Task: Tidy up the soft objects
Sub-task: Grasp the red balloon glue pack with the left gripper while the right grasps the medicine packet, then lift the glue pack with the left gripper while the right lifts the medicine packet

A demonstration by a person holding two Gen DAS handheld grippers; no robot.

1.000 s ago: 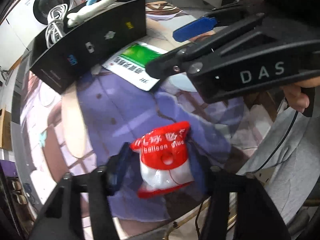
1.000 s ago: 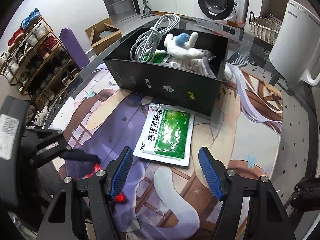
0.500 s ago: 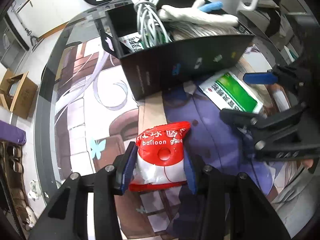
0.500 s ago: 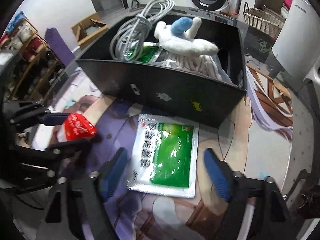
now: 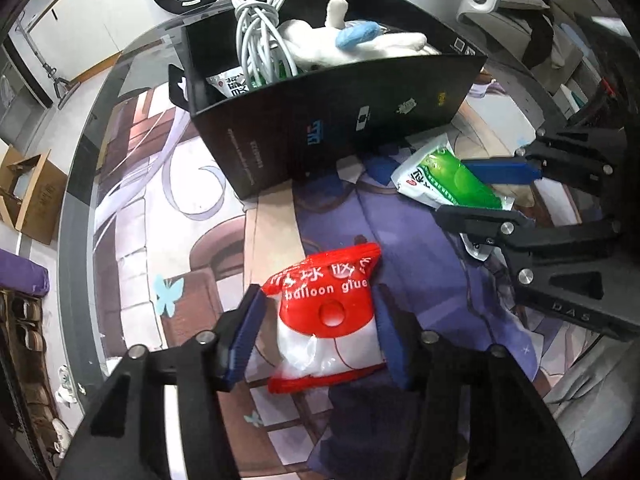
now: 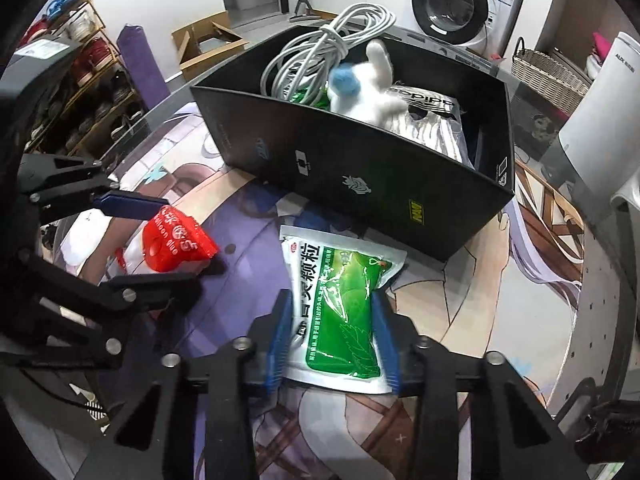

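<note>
The red and white balloon glue packet (image 5: 326, 320) is being clamped between the blue pads of the left gripper (image 5: 320, 340), narrowed onto its sides; whether it is being carried just above the illustrated mat (image 5: 168, 216) on the bench or is resting on it cannot be told. In the right wrist view the same packet (image 6: 176, 240) is being seen at the left, between the left gripper's (image 6: 168, 236) blue upper finger and black lower one.

The green and white sachet (image 6: 340, 308) is being pinched at its near end by the right gripper (image 6: 334, 344), whose pads are being pressed against both of its long edges. Its far end is lying on the mat just in front of the black box (image 6: 360, 176). In the left wrist view the sachet (image 5: 448, 180) is being held between the right gripper's (image 5: 472, 190) fingers, beside the box's (image 5: 340, 128) front wall.

Inside the box, a coiled white cable (image 6: 320, 56), a white plush toy (image 6: 368, 92) with a blue patch, and a flat white package (image 6: 432, 124) are being kept, the plush lying on top of the package. A washing machine (image 6: 468, 4) and a wicker basket (image 6: 548, 72) are being seen behind the bench.
</note>
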